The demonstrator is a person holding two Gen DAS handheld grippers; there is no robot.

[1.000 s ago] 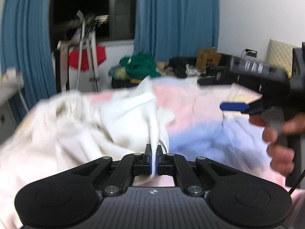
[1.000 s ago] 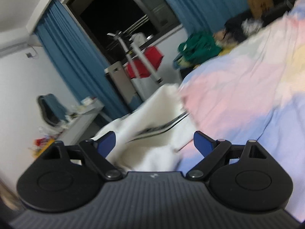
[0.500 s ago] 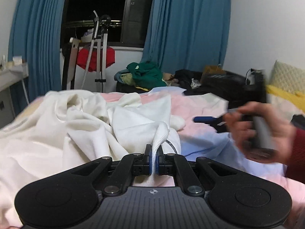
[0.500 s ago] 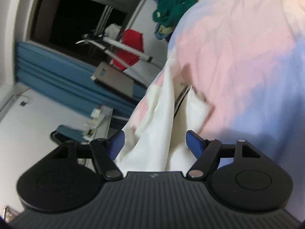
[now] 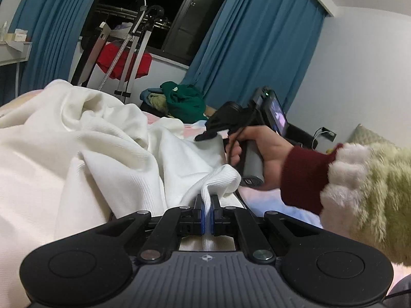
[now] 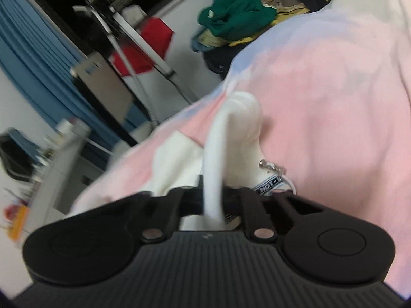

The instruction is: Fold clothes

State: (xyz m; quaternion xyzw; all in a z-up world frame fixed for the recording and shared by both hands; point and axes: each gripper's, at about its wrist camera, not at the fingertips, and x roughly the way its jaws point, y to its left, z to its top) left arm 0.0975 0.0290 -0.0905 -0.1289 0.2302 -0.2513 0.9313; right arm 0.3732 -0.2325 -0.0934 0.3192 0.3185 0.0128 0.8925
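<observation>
- Hidden or unclear: right-wrist view blurred; printed band and metal-tipped drawstring (image 6: 273, 167) beside the jaws, lettering unreadable. Fabric's lower run passes out of sight behind each gripper body. Left edge of the garment cut off by the frame.
- White garment (image 5: 84, 154): crumpled in a heap on the bed (image 6: 334, 102), pastel pink-and-blue sheet.
- Left gripper (image 5: 206, 211): jaws closed tight on a ribbed hem fold of the garment.
- Right gripper (image 6: 213, 192): jaws have just been closing; now clamped on a white fold that rises between them. In the left-wrist view it sits beyond the hem, held by a hand (image 5: 259, 151) in a dark red cuff and fleecy sleeve.
- Surroundings: green clothing pile (image 5: 183, 100) beyond the bed; red cloth on a metal drying rack (image 5: 123, 59); blue curtains (image 5: 257, 51) flanking a dark window; desk (image 6: 59, 159) at left, contents smeared.
</observation>
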